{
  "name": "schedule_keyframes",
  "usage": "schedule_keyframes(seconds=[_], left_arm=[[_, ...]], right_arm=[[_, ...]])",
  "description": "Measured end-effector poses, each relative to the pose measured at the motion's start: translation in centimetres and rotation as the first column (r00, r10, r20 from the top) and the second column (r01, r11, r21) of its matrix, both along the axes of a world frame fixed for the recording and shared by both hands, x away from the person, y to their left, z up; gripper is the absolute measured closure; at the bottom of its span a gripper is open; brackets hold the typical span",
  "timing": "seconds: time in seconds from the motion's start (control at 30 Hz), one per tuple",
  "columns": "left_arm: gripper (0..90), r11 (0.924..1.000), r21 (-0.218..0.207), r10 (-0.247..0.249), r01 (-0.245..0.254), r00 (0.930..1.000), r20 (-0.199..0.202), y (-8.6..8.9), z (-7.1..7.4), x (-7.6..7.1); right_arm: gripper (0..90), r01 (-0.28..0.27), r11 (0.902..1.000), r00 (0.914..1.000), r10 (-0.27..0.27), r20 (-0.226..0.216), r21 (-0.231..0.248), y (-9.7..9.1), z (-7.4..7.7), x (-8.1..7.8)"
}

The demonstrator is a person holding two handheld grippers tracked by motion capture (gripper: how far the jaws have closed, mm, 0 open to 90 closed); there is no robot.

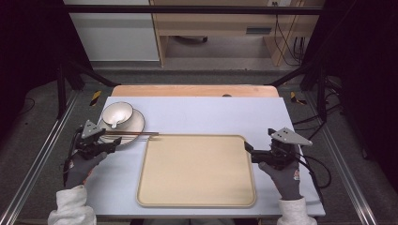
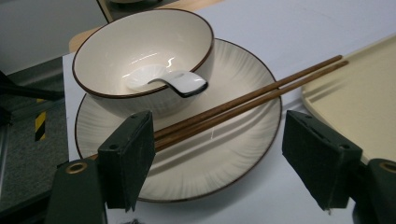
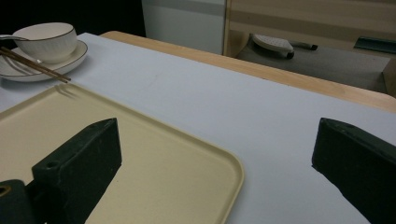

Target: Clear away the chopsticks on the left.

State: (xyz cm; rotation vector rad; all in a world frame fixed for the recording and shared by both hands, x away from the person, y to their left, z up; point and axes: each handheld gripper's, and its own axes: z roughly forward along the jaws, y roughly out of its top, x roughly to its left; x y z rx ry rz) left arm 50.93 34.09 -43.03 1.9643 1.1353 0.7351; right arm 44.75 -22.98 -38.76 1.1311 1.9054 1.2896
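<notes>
Leftmost, the left gripper hovers at the near rim of a ribbed cream plate, jaws wide apart and clamped on nothing. Two brown wooden chopsticks lie side by side across that plate, tips overhanging toward the beige tray. Behind them a brown-rimmed bowl holds a white spoon. Farther right, the right gripper straddles the tray's corner, jaws apart.

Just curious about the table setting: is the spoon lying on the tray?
No, the spoon rests in the bowl, its handle over the rim, while the tray lies bare.
</notes>
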Motion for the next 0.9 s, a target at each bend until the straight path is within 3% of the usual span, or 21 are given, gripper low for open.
schedule_keyframes(seconds=[0.2,0.27,0.47,0.6,0.9], left_arm=[[32.1,0.9995,0.025,0.017,-0.016,0.9997,-0.017,0.5,-1.1,1.6],[34.0,0.9998,0.016,0.012,-0.012,0.9997,-0.019,0.7,-1.6,2.1],[37.5,0.9989,0.047,0.000,0.001,0.9995,-0.031,0.7,-2.4,2.7],[39.2,0.9985,0.054,-0.001,0.003,0.9995,-0.030,0.6,-2.6,2.9],[42.1,0.9938,0.111,-0.001,0.005,0.9993,-0.038,0.4,-2.4,2.4]], right_arm=[[1.6,0.002,1.0000,1.0000,-0.002,-0.004,-0.006,0.1,-0.1,0.1],[1.7,0.005,1.0000,1.0000,-0.005,-0.008,-0.003,0.2,-0.2,0.1],[1.7,0.000,1.0000,0.9999,0.000,-0.014,-0.007,0.4,-0.3,0.2],[1.7,-0.002,1.0000,0.9999,0.002,-0.015,-0.009,0.4,-0.4,0.2],[1.7,0.000,1.0000,0.9999,-0.001,-0.011,-0.007,0.3,-0.2,0.1]])
